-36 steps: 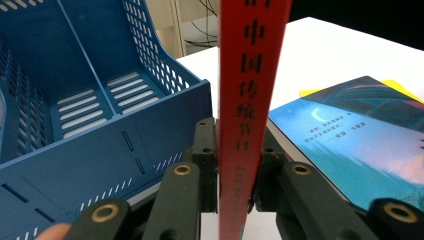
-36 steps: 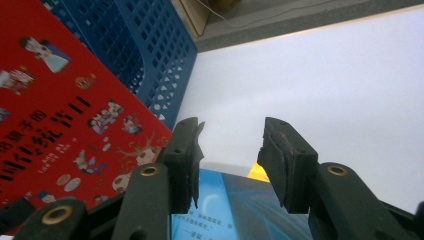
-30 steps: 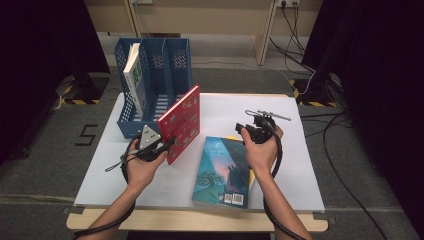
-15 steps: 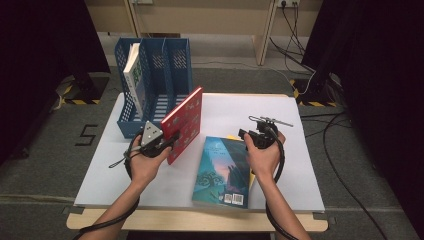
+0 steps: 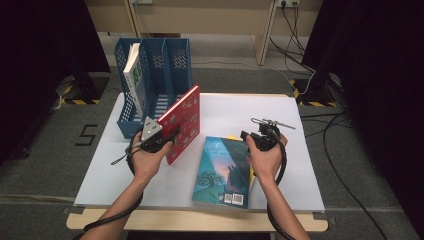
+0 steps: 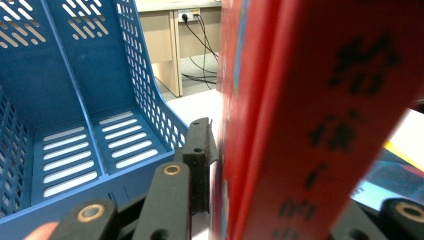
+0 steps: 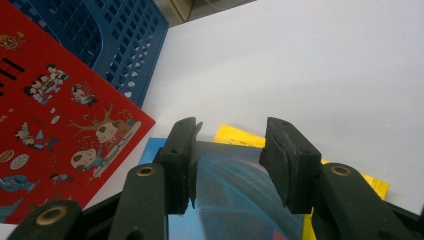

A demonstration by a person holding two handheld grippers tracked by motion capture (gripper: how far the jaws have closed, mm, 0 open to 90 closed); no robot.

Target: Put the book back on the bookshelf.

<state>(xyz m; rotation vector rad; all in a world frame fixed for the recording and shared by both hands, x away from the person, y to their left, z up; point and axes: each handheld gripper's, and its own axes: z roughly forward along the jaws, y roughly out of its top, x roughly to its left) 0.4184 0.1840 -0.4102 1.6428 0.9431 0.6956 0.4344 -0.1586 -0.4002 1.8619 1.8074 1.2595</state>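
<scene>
A red book (image 5: 184, 122) stands on its edge on the white table (image 5: 240, 110), leaning in front of the blue file rack (image 5: 150, 75). My left gripper (image 5: 170, 136) is shut on its lower near edge; the jaws have just been closing with the red book (image 6: 300, 125) between them. A blue book (image 5: 225, 170) lies flat at the table's middle front. My right gripper (image 5: 248, 137) hovers open over that blue book's (image 7: 240, 200) far edge, and nothing sits between its jaws (image 7: 230, 150).
The rack has three slots; a white book (image 5: 133, 70) stands in the leftmost one, and the two slots beside it (image 6: 75, 145) are bare. A yellow sheet (image 7: 235, 136) pokes out from under the blue book. Bare table spreads to the right.
The right gripper has drifted slightly toward the person. The left gripper and the red book stand where they were.
</scene>
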